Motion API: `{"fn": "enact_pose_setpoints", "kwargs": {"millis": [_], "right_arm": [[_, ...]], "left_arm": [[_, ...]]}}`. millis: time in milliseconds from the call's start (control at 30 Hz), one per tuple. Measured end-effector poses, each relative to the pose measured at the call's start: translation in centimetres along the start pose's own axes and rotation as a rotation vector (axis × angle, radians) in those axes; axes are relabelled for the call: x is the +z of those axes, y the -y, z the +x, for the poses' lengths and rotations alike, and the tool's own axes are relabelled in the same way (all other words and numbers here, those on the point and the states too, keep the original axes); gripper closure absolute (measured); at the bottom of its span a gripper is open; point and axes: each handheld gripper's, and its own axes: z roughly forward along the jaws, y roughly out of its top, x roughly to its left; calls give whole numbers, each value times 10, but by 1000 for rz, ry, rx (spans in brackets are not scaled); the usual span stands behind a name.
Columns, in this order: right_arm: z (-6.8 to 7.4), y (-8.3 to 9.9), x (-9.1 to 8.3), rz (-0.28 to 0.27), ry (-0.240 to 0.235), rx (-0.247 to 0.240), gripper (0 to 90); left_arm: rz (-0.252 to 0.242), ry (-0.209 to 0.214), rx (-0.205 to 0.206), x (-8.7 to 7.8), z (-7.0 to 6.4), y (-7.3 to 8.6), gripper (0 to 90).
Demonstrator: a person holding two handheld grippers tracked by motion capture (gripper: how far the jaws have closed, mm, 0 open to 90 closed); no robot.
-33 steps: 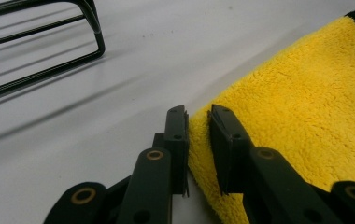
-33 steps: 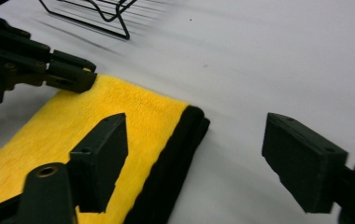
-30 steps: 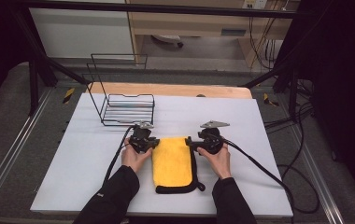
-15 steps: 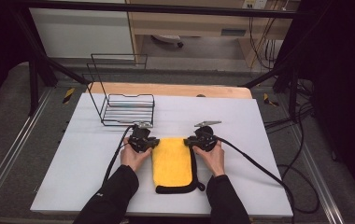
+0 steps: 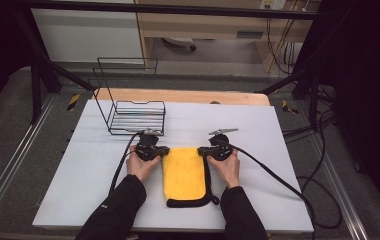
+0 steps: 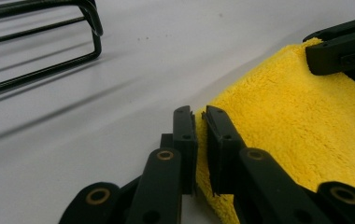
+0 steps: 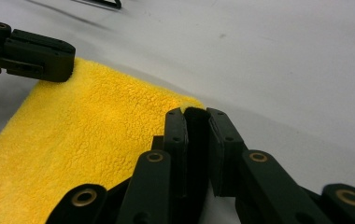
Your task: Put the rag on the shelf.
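Note:
A folded yellow cloth (image 5: 184, 172) with black trim lies at the middle of the white table (image 5: 278, 130), its long side running toward the person. My left gripper (image 5: 163, 150) pinches its far left corner and my right gripper (image 5: 202, 150) pinches its far right corner. In the left gripper view the jaws (image 6: 200, 114) stand nearly together with the yellow cloth (image 6: 297, 121) squeezed between them. In the right gripper view the jaws (image 7: 195, 114) are shut on the dark-trimmed edge of the cloth (image 7: 87, 130). Each view also shows the other gripper across the cloth's far edge.
A black wire rack (image 5: 137, 118) stands just beyond my left gripper, at the back left of the table; its bars (image 6: 40, 70) show in the left gripper view. A wooden board (image 5: 178, 96) lies behind the table. Cables (image 5: 273, 175) trail back over the table.
My right gripper has shifted a little to the left, onto the cloth's far right corner. The left gripper and the cloth have stayed in place.

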Motion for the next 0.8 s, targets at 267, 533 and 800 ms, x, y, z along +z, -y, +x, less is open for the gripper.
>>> {"fn": "enact_pose_setpoints", "kwargs": {"millis": [267,533,800], "right_arm": [[7,-4,-19,-63,-11,-21,804],[19,-4,-42,-134,-13,-58,804],[30,-1,-64,-203,-14,-83,807]], "left_arm": [[-85,30,24,-20,-5,-3,835],[-131,44,81,-39,-14,-4,835],[-185,51,119,-55,-24,-3,836]]}}
